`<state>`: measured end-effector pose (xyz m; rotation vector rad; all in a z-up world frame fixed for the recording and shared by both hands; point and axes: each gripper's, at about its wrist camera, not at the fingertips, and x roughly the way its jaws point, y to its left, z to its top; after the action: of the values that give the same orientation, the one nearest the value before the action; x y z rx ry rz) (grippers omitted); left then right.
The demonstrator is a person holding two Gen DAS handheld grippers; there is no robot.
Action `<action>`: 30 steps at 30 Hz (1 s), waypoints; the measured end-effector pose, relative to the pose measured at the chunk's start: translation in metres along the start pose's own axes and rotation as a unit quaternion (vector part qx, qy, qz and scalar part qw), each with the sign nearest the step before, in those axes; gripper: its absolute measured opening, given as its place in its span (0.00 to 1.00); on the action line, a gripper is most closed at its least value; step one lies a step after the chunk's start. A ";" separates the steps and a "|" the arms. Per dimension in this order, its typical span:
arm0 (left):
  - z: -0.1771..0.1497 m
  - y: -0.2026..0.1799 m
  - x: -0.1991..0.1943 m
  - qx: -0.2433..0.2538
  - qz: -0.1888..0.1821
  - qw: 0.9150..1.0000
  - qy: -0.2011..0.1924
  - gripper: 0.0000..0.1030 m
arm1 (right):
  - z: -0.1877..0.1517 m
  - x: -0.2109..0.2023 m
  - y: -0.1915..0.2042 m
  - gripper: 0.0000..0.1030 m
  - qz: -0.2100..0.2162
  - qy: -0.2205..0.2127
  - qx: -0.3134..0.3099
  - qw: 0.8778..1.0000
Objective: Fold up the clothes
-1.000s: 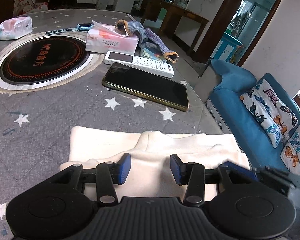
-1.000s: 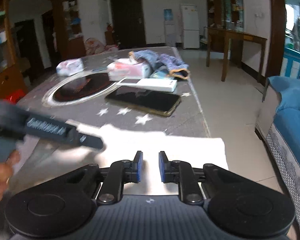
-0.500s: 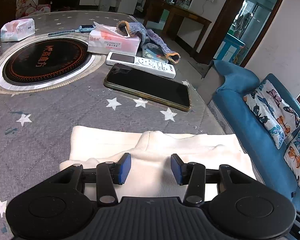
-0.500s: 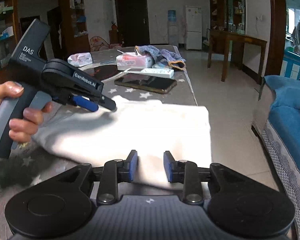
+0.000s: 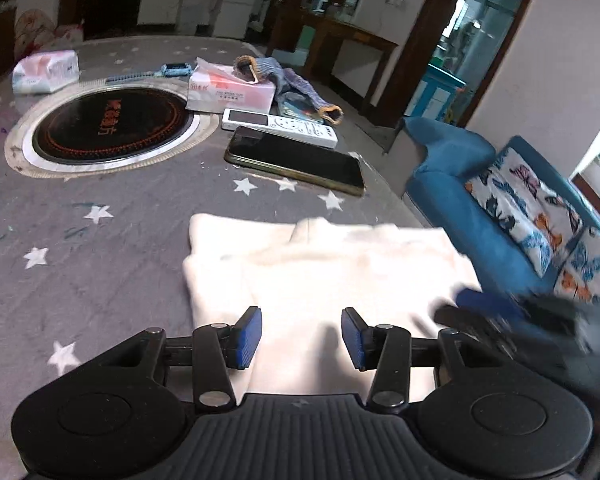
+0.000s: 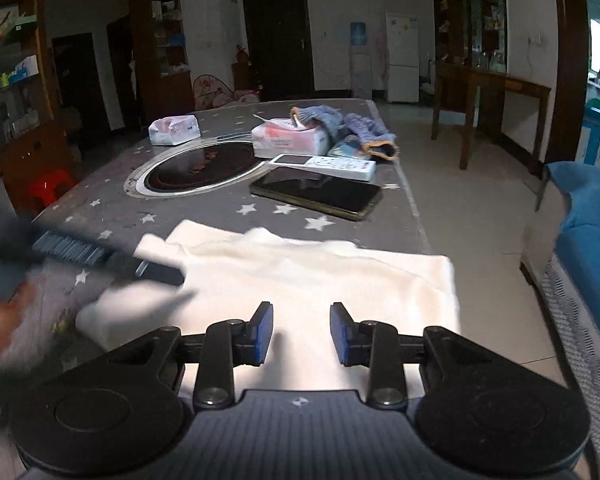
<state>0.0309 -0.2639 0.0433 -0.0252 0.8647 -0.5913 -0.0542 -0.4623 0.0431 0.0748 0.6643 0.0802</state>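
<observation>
A cream white garment [image 5: 324,276] lies folded flat on the grey star-patterned table, near its front right edge; it also shows in the right wrist view [image 6: 312,280]. My left gripper [image 5: 301,338] is open and empty above the garment's near edge. My right gripper [image 6: 301,334] is open and empty above the same cloth. The right gripper shows blurred at the garment's right side in the left wrist view [image 5: 500,316]. The left gripper shows blurred at the garment's left corner in the right wrist view [image 6: 112,260].
Beyond the garment lie a dark phone [image 5: 296,162], a white remote [image 5: 280,126], a tissue box [image 5: 230,90], a blue knitted item [image 5: 296,86] and a round induction cooktop [image 5: 108,124]. A blue sofa [image 5: 500,216] stands to the right of the table edge.
Both grippers have opened wider. The left gripper has pulled back from the garment's left side. The right gripper has moved back toward the garment's right edge and shows again in the left wrist view.
</observation>
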 end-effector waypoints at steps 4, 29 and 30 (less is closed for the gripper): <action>-0.012 0.000 -0.005 0.018 0.002 1.000 0.001 0.46 | 0.009 0.028 0.016 0.30 -0.002 0.008 -0.022 1.000; -0.025 0.017 -0.009 0.024 0.037 0.999 0.003 0.48 | -0.003 0.015 0.020 0.32 -0.003 0.010 -0.025 1.000; -0.026 0.019 -0.008 0.020 0.039 0.999 0.005 0.48 | -0.007 0.012 0.023 0.32 0.000 0.013 -0.028 1.000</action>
<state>0.0172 -0.2386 0.0273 0.0478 0.8591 -0.5363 -0.0508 -0.4380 0.0323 0.0206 0.6886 0.0994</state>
